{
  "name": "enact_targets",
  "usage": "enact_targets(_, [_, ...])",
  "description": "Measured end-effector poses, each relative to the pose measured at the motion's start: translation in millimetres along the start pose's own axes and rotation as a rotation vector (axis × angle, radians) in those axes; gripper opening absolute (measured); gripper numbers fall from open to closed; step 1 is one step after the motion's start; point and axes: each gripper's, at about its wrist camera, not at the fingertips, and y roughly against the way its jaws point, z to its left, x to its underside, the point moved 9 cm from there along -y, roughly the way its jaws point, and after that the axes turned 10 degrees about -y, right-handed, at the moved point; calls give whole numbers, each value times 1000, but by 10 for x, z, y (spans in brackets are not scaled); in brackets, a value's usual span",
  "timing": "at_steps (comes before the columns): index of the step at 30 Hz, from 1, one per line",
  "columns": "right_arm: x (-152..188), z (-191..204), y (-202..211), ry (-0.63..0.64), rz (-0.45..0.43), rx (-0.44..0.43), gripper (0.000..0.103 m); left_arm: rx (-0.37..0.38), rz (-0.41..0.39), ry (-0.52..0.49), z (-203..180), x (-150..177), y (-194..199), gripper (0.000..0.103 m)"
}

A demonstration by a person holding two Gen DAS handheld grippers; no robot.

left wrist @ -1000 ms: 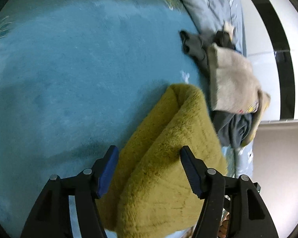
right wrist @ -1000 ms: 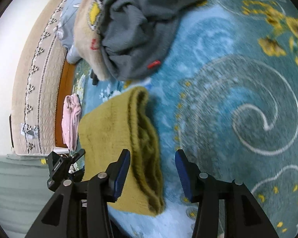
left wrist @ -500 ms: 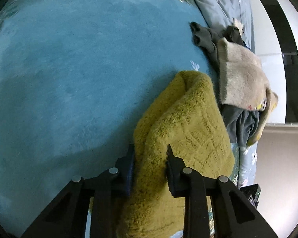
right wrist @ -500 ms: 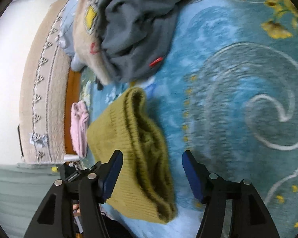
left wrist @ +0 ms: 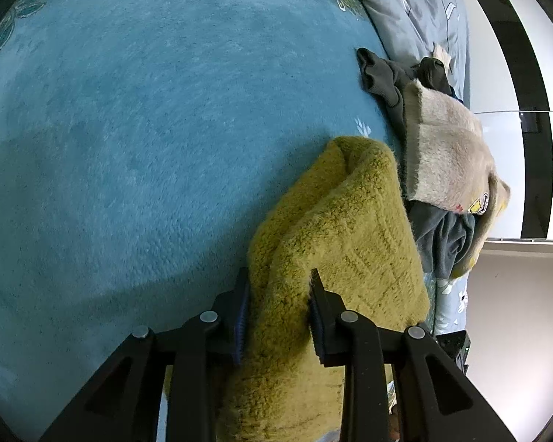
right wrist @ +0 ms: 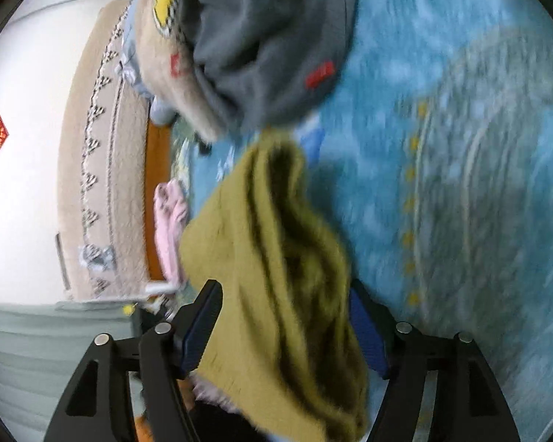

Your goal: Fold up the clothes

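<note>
**Two grippers at one folded sweater**

Two hand-held grippers are engaged with a single olive-yellow sweater (left wrist: pixel 335 243) lying on a blue carpet (left wrist: pixel 136 140).

Left gripper (left wrist: pixel 278 294): jaws drawn nearly together, pinching a thick fold of the sweater between the blue pads. The knit bulges out on both sides of the pinch and runs forward from the fingers to a rounded folded end. The near part of the garment drops below the gripper and out of view.

Right gripper (right wrist: pixel 284 322): jaws stand wide apart, with the sweater (right wrist: pixel 276 258) lying between them. The cloth covers most of the gap and touches or overlaps the right-hand pad; whether either pad presses on it cannot be told, as this view is motion-blurred. Stacked layered edges of the fold show as dark bands along the garment.

Surroundings: just beyond the sweater's far end sits a pile of other clothes, a beige fuzzy garment (left wrist: pixel 446 162) on top of a dark grey one (left wrist: pixel 442 235). In the right wrist view the grey garment (right wrist: pixel 269 48) carries a small red tag (right wrist: pixel 320 74) and nearly touches the sweater's tip. A pink cloth (right wrist: pixel 169 221) lies beside the sweater at the carpet (right wrist: pixel 461 147) edge, against a beige patterned rug (right wrist: pixel 92 169). A grey quilt (left wrist: pixel 416 3) borders the carpet in the left wrist view.
</note>
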Motion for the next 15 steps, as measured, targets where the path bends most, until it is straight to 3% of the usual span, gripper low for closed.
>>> enact_targets(2, [116, -28, -54, 23, 34, 18, 70, 10, 1, 10, -9, -21, -30, 32])
enact_targets(9, [84, -30, -101, -14, -70, 24, 69, 24, 5, 25, -10, 1, -30, 41])
enact_targets(10, [80, -15, -111, -15, -81, 30, 68, 20, 7, 24, -6, 8, -31, 48])
enact_targets(12, [86, -27, -115, -18, -95, 55, 53, 4, 15, 11, -5, 33, -30, 50])
enact_targets(15, [107, -21, -109, -38, -107, 65, 45, -32, 20, -54, -61, 70, -18, 47])
